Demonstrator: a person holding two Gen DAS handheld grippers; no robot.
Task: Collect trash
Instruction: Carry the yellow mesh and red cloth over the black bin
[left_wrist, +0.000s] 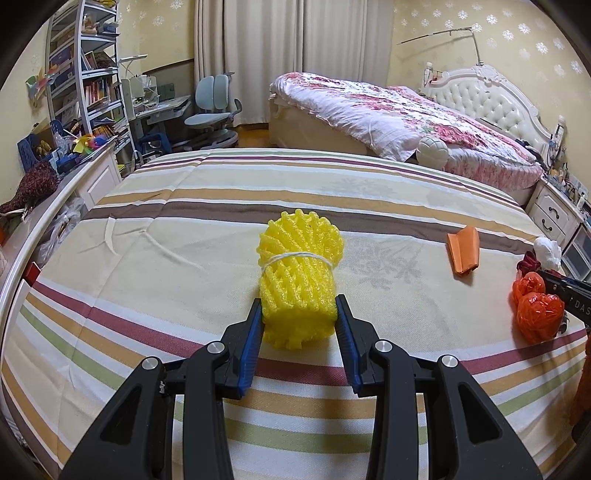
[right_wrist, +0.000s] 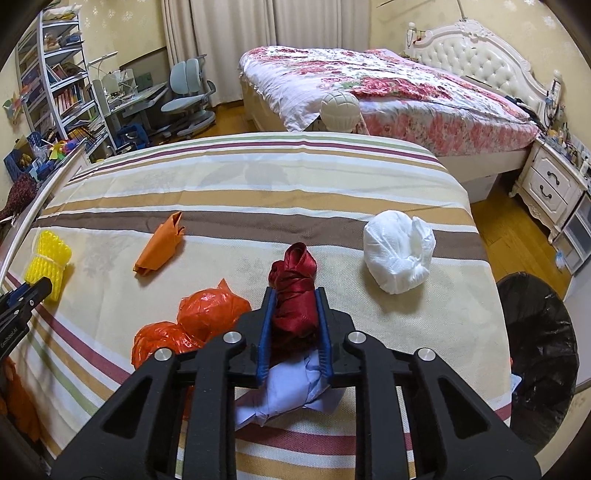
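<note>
Pickup step: left tongs (left_wrist: 300, 314) clench the yellow foam net (left_wrist: 300, 280), right tongs (right_wrist: 294, 325) grasp the red ribbon wad (right_wrist: 294, 291); next, carry both to the black-lined bin (right_wrist: 537, 354) at right

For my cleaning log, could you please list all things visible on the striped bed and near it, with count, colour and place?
foam net: 1, yellow, tied with white string, bed's left part, between left jaws
orange paper: 1, orange, folded, bed middle
plastic bag: 1, orange, crumpled, left of right gripper
ribbon: 1, dark red, between right jaws
white wad: 1, white, bed's right part
blue paper: 1, pale blue, under right gripper
bin: 1, black liner, floor right of bed
left gripper: shut on foam net
right gripper: shut on ribbon
</note>
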